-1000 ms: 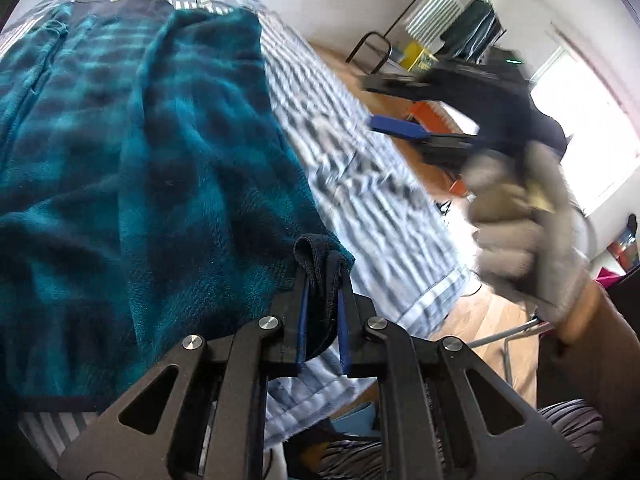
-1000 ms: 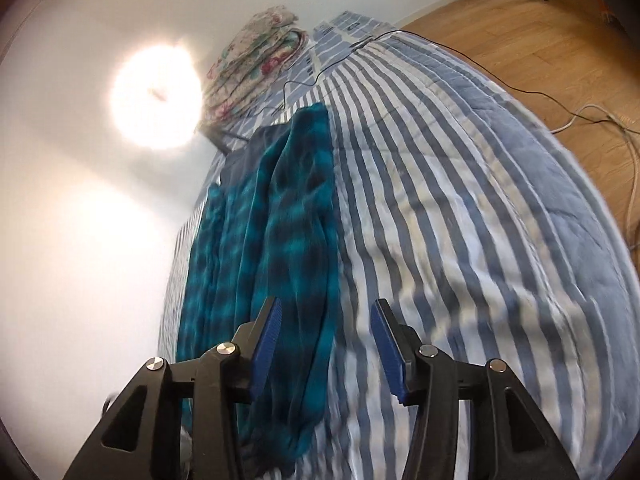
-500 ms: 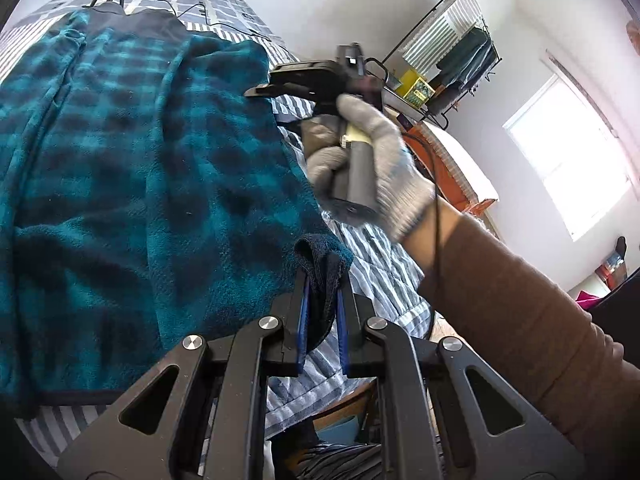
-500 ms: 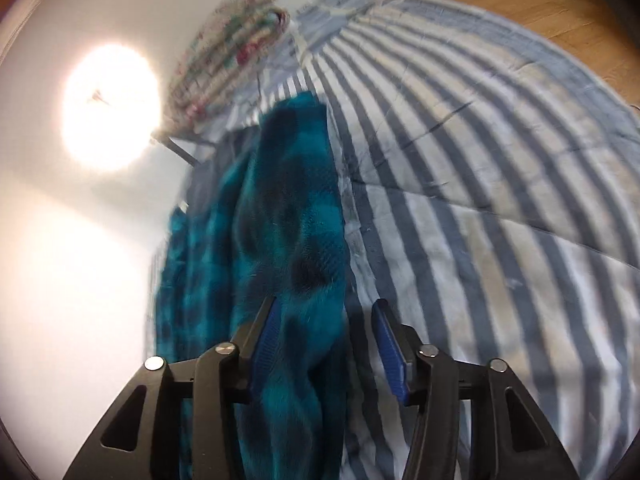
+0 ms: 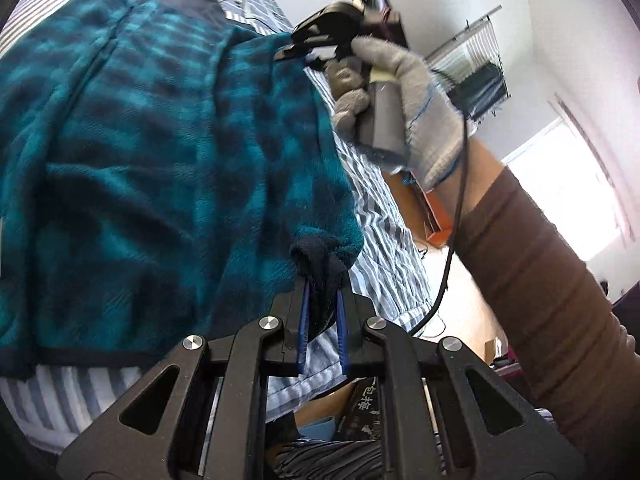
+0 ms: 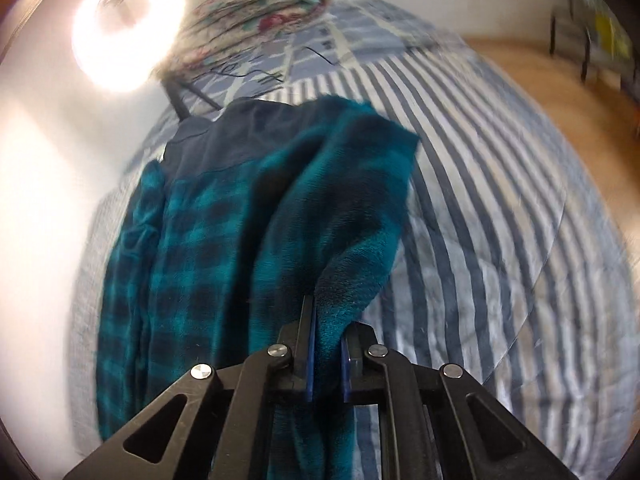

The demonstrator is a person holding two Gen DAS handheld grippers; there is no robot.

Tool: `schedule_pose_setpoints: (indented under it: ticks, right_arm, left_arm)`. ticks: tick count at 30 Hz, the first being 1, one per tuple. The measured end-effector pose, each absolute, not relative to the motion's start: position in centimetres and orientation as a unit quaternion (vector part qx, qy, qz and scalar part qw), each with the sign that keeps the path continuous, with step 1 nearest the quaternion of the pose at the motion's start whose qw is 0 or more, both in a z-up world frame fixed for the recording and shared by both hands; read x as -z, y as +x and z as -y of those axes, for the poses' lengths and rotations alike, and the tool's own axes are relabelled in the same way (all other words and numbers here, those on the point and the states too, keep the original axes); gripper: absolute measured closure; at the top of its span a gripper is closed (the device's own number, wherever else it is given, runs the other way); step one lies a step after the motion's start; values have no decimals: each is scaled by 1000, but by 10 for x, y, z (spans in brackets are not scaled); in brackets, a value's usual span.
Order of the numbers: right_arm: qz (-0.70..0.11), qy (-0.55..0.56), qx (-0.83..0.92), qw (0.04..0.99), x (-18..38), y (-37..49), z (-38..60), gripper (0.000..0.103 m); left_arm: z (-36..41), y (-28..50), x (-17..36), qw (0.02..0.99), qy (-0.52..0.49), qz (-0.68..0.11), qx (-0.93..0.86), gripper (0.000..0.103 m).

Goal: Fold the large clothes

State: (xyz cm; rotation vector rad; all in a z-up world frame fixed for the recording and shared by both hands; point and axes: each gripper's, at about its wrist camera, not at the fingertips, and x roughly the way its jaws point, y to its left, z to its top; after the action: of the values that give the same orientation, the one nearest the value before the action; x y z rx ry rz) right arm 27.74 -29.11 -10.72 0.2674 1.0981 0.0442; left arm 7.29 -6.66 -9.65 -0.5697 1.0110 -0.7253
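One big garment lies on one bed: a teal and dark blue checked fleece jacket (image 5: 152, 152), soft and fluffy, with a plain dark yoke at its far end and a thin dark binding along the hem. It is spread on a quilt (image 6: 500, 208) with grey-blue and white stripes, slightly puckered. At the head of the bed there is one folded flowered blanket (image 6: 256, 12), and beside it one round bright lamp (image 6: 124, 28). The floor (image 6: 576, 92) is of wood.

There are two black grippers with blue pads. The left gripper (image 5: 322, 320) is almost closed and pinches the dark knitted cuff (image 5: 316, 268) of a sleeve at the near edge of the bed. The right gripper (image 6: 326, 350) is closing its jaws, and a thick fold of the fleece stands between the pads, which press on it from both sides. In the left view one hand (image 5: 404, 108) in a grey knitted glove grips the handle of this right gripper over the far edge of the jacket; the sleeve (image 5: 532, 280) is brown.
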Motion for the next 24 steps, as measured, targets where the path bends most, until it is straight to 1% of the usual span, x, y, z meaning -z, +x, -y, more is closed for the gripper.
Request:
schedule_pose_setpoints:
  ticks: [4, 10, 14, 17, 20, 24]
  right_arm:
    - [-518, 33, -13, 855, 81, 284, 243, 96]
    - [-521, -91, -16, 849, 79, 294, 167, 96]
    - [-524, -150, -33, 838, 97, 300, 113, 97]
    - [-527, -196, -47, 825, 121, 304, 74, 97]
    - [-538, -220, -46, 812, 148, 310, 58, 97]
    - [-537, -224, -46, 812, 162, 311, 57, 97]
  left_arm:
    - [45, 66, 103, 772, -286, -470, 317, 93]
    - [17, 62, 110, 773, -309, -471, 293, 93]
    - [-2, 57, 119, 774, -318, -473, 275, 94]
    - [-17, 57, 129, 771, -330, -479, 260, 94]
    - [-24, 57, 136, 768, -337, -482, 252, 94]
    - [-24, 53, 135, 773, -329, -481, 252, 94]
